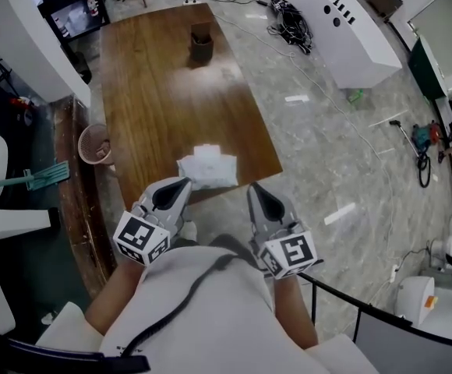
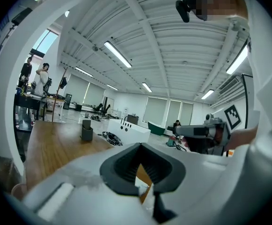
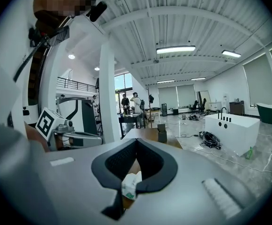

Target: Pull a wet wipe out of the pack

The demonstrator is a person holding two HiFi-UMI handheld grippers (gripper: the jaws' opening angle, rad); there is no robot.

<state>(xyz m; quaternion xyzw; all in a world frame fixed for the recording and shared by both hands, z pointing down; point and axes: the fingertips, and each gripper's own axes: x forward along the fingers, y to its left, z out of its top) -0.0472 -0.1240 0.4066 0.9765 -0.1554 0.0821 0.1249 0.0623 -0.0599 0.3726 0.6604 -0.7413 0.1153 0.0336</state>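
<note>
In the head view, the wet wipe pack point(image 1: 207, 168) is seen lying flat on the wooden table point(image 1: 156, 92), near its close edge. The left gripper point(image 1: 181, 185) and the right gripper point(image 1: 256, 191) are held side by side, their tips at the pack's two near corners; contact cannot be judged here. A dark holder point(image 1: 202, 44) is set at the table's far end.

In the left gripper view, the jaws of the left gripper point(image 2: 139, 146) are seen pressed together at the tips, with nothing gripped.

In the right gripper view, the right gripper point(image 3: 137, 142) is likewise seen closed and empty, and the pack point(image 3: 130, 184) is glimpsed through the hollow behind the tips, lying on the table
</note>
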